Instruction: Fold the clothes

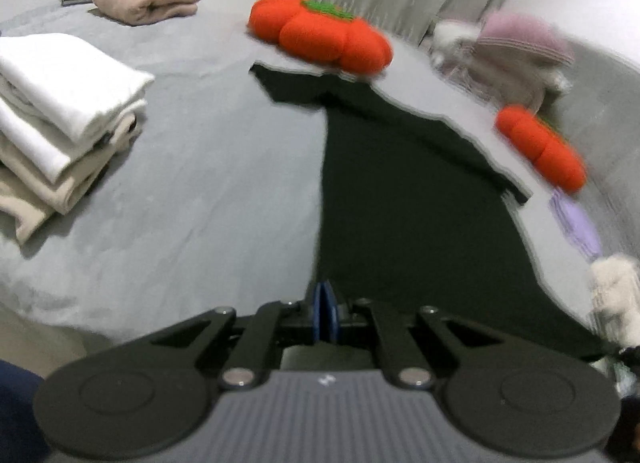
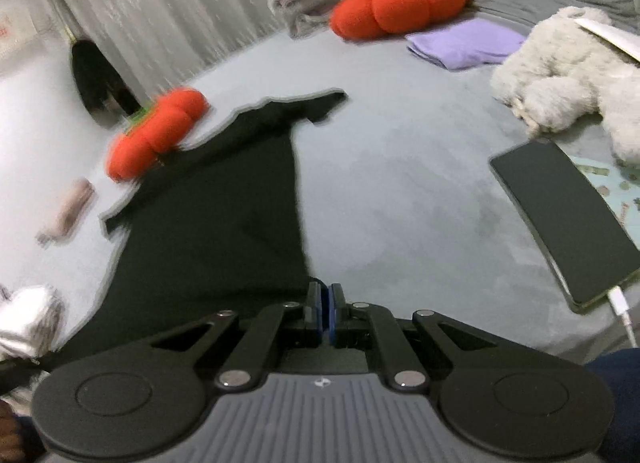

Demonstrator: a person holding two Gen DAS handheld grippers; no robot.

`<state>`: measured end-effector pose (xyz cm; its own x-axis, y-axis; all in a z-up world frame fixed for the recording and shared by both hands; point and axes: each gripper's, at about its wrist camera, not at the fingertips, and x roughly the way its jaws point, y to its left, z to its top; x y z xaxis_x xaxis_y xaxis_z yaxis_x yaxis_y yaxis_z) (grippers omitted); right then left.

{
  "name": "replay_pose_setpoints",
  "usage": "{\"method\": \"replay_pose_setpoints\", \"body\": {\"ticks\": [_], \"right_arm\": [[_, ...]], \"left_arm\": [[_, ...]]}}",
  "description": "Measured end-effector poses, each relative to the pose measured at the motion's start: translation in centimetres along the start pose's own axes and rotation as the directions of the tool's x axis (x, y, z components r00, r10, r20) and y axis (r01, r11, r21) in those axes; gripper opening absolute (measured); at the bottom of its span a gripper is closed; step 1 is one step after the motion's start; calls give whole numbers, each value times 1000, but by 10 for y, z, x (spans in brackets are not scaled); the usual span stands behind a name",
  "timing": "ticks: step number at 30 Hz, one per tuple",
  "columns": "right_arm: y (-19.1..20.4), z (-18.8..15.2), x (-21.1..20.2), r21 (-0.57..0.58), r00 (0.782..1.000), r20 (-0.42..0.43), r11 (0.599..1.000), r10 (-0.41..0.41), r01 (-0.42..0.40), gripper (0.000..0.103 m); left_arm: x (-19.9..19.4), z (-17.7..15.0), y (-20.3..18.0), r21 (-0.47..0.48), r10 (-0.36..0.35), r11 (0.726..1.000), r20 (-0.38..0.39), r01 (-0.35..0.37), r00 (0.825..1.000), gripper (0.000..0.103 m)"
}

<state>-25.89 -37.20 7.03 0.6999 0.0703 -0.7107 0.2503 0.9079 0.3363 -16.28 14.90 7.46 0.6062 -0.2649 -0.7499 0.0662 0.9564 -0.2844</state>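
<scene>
Both grippers, left gripper [image 1: 323,295] and right gripper [image 2: 325,299], pinch the black shirt [image 1: 400,199] hem; folded stack [image 1: 60,111] at nine o'clock is done, this shirt remains.

A grey-covered bed [image 1: 208,191] is seen, on which a black garment [image 1: 400,191], folded white towels [image 1: 60,103], orange pumpkin cushions [image 1: 320,35] and a phone [image 2: 568,219] are laid.
</scene>
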Motion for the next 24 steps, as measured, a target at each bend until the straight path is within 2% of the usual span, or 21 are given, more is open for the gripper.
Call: {"method": "replay_pose_setpoints", "body": {"ticks": [4, 11, 14, 19, 20, 24], "right_arm": [[6, -12, 24, -86, 994, -44, 992, -97, 93, 5], [-1, -16, 27, -95, 992, -62, 990, -109, 103, 5], [4, -16, 16, -110, 994, -27, 989, -107, 103, 5], [2, -9, -4, -84, 1000, -1, 996, -23, 23, 5], [-2, -8, -2, -66, 1000, -5, 997, -26, 25, 5], [2, -12, 20, -118, 990, -53, 985, -133, 126, 6]], "left_arm": [[25, -12, -6, 54, 83, 995, -40, -80, 996, 4], [30, -19, -11, 118, 125, 986, -29, -121, 992, 5], [20, -19, -9, 110, 117, 987, -20, -114, 993, 5], [4, -11, -2, 57, 66, 996, 12, -66, 998, 5], [3, -9, 0, 47, 59, 997, 18, -60, 998, 5], [26, -9, 2, 61, 83, 995, -51, -80, 995, 5]]}}
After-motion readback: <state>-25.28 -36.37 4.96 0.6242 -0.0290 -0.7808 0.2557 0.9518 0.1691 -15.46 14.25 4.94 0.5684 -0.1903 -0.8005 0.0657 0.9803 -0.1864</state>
